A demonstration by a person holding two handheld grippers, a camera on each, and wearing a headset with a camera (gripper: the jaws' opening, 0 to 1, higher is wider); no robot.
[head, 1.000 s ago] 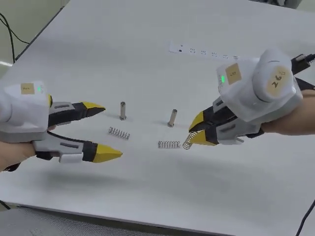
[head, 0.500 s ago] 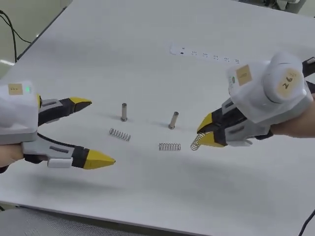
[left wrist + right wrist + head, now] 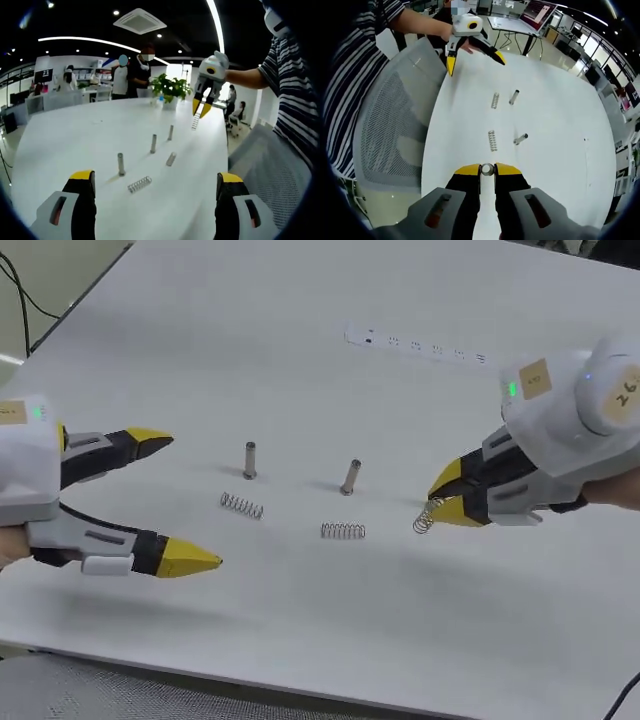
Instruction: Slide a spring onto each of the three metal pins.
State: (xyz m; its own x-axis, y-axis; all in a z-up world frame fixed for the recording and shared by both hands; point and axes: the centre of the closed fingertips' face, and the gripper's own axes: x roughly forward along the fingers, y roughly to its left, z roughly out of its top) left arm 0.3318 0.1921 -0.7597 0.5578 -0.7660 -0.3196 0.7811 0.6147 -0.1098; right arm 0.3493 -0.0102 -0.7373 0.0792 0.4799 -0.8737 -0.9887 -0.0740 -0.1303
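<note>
Holding a spring (image 3: 426, 518) pinched between its nearly closed jaws, the right gripper (image 3: 443, 498) hovers over the table (image 3: 300, 340), to the right of the nearer pin (image 3: 350, 477). The left gripper (image 3: 188, 500) gapes wide and holds nothing. Next, by my judgement, the held spring's bore must line up over that upright pin; a loose spring (image 3: 343, 531) lies near it.

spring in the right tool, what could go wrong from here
The right tool pinches the spring only by its end, at the very tips, so it may slip or flick away. The nearest pin looks tilted; pushing the spring onto it could topple it.
</note>
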